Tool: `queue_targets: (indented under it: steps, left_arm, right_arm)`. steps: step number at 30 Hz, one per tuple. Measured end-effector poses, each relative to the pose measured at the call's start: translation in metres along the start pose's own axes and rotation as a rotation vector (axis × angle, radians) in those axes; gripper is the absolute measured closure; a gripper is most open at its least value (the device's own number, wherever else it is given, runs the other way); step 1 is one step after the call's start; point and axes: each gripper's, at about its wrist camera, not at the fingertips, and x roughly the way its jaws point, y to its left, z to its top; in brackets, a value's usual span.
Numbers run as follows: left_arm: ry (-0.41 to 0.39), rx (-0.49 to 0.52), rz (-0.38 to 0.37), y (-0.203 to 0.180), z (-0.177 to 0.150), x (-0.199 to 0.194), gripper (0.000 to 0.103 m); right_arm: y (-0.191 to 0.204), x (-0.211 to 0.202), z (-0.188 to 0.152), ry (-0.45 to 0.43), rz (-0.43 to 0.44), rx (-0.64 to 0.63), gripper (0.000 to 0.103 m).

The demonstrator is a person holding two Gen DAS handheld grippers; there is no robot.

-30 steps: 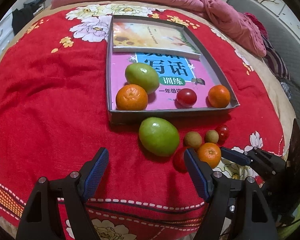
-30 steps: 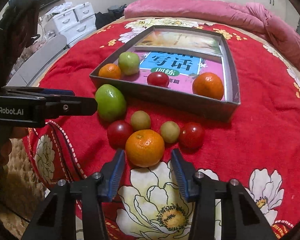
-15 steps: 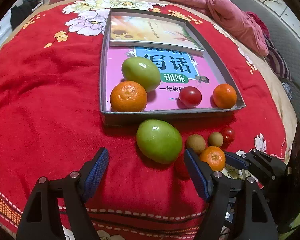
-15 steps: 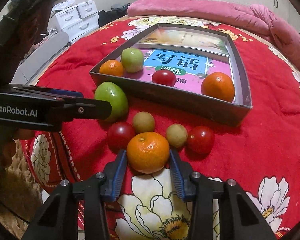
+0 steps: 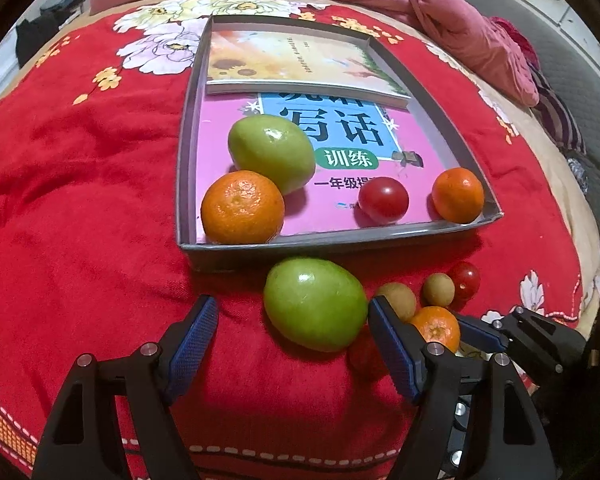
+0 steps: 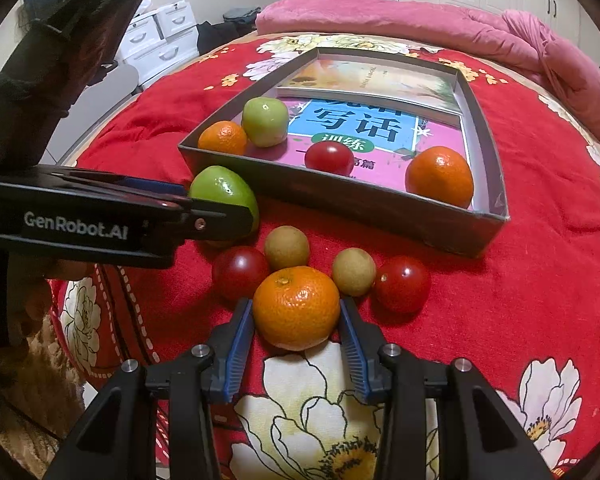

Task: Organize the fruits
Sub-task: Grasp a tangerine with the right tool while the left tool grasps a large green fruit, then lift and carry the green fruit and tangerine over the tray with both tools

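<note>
A: How far is the sorting, from left to right?

B: In the box [image 5: 186,128] on the bed [image 5: 80,200] four fruits already lie along its near edge: an orange [image 5: 242,208] in the near-left corner, a green fruit [image 5: 271,153] touching it, then a tomato [image 5: 383,199], and a second orange [image 5: 457,195] in the near-right corner.

A: And outside?

B: Six are left on the bed, just before the near wall of the box. At the left the big green one [image 5: 315,303], then a tomato [image 6: 240,272], a brown ball [image 6: 287,247], the loose orange [image 6: 296,307], another brown ball [image 6: 353,271], and a last tomato [image 6: 402,283].

A: What do the claws do?

B: The left gripper [image 5: 292,344] is wide open and holds nothing; the big green one sits between its fingers, nearer to the right finger. The right gripper [image 6: 296,334] has its pads at both sides of the loose orange, very close or just touching. The orange rests on the bed, so I judge the grip is not finished.

A: So less than half is done?

B: I think so: four in, six to go.
</note>
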Motion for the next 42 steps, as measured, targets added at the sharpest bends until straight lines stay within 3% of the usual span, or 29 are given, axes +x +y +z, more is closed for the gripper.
queue_targets:
  steps: [8,17,31,42]
  left_arm:
    - [-0.014,0.005,-0.044,0.001,0.002,0.002,0.024]
    - [-0.008,0.004,-0.074,0.002,0.001,0.005,0.048]
    - [-0.01,-0.011,-0.111,0.005,-0.007,-0.014,0.048]
    - [-0.072,-0.015,-0.115,0.005,-0.005,-0.05,0.048]
  right_arm:
    - [0.0,-0.001,-0.001,-0.006,0.003,0.001,0.061]
    - [-0.003,-0.007,-0.001,-0.014,0.02,0.029,0.061]
    - [-0.001,-0.024,0.003,-0.06,0.046,0.039,0.061]
    - [-0.002,-0.042,0.008,-0.117,0.056,0.053,0.061]
